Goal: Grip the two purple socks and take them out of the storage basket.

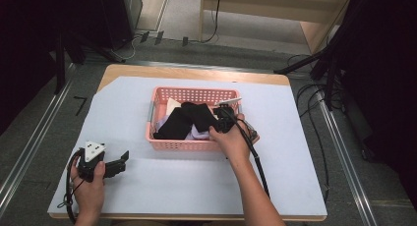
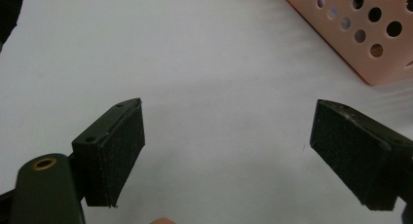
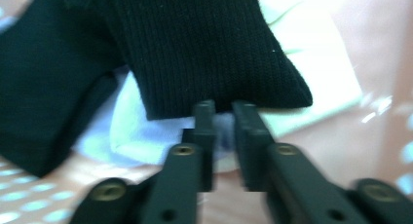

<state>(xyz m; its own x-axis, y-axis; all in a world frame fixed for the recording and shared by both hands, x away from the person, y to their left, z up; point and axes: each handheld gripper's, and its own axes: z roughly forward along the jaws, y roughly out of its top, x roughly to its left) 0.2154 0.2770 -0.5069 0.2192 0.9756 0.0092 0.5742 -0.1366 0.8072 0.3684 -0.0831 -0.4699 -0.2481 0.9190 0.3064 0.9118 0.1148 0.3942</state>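
The right gripper (image 3: 223, 118) nips a black sock (image 3: 204, 44) inside the pink basket (image 1: 184, 145); the left gripper (image 2: 226, 156) rests spread wide on the table (image 2: 195, 53).

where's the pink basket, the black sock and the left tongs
pink basket (image 1: 182, 145), high view, on its near wall
black sock (image 3: 204, 48), right gripper view, on its ribbed knit
left tongs (image 2: 226, 153), left gripper view, midway between its open tips

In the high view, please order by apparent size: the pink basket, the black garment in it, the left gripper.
Largest to smallest, as they appear:
1. pink basket
2. black garment
3. left gripper
The garment is partly hidden in the basket, so its full size is unsure.
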